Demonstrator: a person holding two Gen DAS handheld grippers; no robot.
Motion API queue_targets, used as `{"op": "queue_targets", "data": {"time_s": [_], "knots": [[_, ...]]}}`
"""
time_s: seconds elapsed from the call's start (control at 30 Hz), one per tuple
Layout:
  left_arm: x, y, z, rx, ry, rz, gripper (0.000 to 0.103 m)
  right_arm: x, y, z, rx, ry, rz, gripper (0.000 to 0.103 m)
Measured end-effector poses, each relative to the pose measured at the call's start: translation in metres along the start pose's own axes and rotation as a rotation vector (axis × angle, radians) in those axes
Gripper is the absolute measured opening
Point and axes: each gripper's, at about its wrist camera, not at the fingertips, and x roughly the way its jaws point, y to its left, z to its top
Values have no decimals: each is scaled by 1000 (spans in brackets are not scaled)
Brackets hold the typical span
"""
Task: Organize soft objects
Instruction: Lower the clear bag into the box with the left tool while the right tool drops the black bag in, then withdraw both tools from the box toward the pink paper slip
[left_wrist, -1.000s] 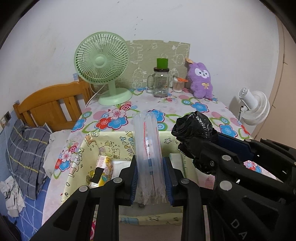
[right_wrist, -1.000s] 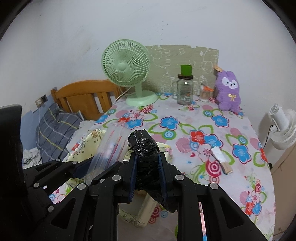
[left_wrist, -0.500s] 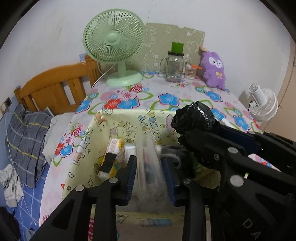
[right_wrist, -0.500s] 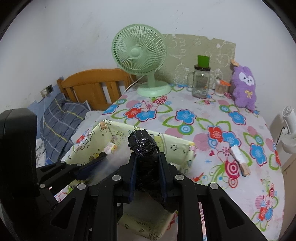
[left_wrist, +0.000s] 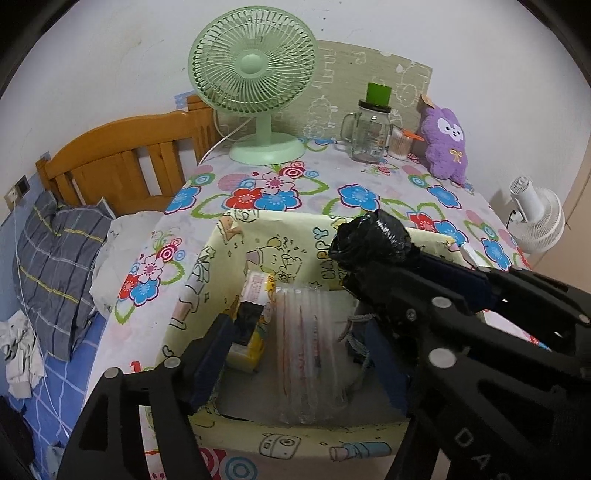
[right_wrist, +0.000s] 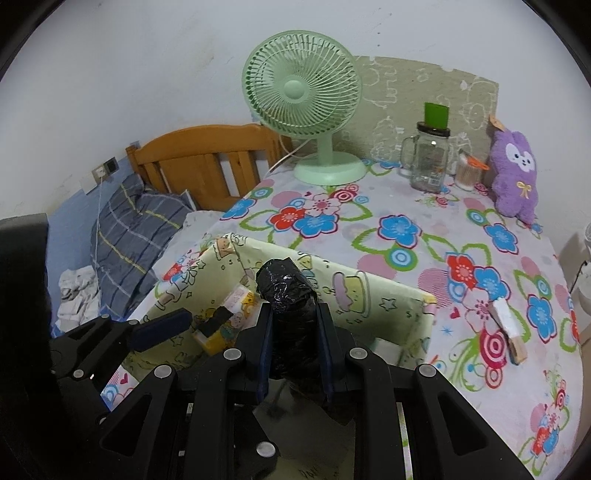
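A pack of clear plastic bags (left_wrist: 306, 347) lies inside the yellow cartoon-print box (left_wrist: 258, 236). It sits between the fingers of my left gripper (left_wrist: 299, 358). The jaws are opening and the pads stand clear of the pack. My right gripper (right_wrist: 295, 314) is shut on a black plastic bag roll (right_wrist: 286, 291) and holds it upright over the box (right_wrist: 369, 273). In the left wrist view that black roll (left_wrist: 373, 236) hovers above the box's right side. One blue pad (right_wrist: 162, 328) of the left gripper shows in the right wrist view.
A yellow tissue pack (left_wrist: 255, 295) lies in the box. On the floral table stand a green fan (right_wrist: 303, 88), a glass jar (right_wrist: 428, 158), a purple plush (right_wrist: 515, 173) and a small white packet (right_wrist: 506, 325). A wooden headboard (left_wrist: 122, 166) and a bed lie to the left.
The left jaws have spread and let go of the clear bag pack, which now lies in the box. Both grippers have come forward and down over the box.
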Motion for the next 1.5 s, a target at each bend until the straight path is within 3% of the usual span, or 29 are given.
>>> {"op": "queue_targets", "data": {"time_s": [0.17, 0.27, 0.33, 0.4, 0.53, 0.83, 1.17, 1.5], "knots": [[2, 6, 1, -16, 6, 9, 78, 8, 3, 4, -15, -4, 18, 25], [3, 8, 2, -25, 2, 10, 81, 12, 4, 7, -30, -24, 21, 32], [2, 9, 2, -27, -2, 8, 82, 14, 5, 8, -36, -31, 24, 57], [1, 8, 2, -23, -8, 7, 84, 13, 3, 8, -21, -38, 9, 73], [-5, 2, 1, 0, -35, 17, 85, 8, -1, 6, -14, -50, 1, 81], [-17, -12, 0, 24, -71, 23, 94, -14, -9, 1, -12, -88, -35, 90], [-33, -33, -3, 43, -105, 20, 102, -45, -21, -8, -3, -124, -60, 91], [-54, -58, -4, 65, -128, 6, 103, -77, -34, -15, 8, -153, -88, 94]]}}
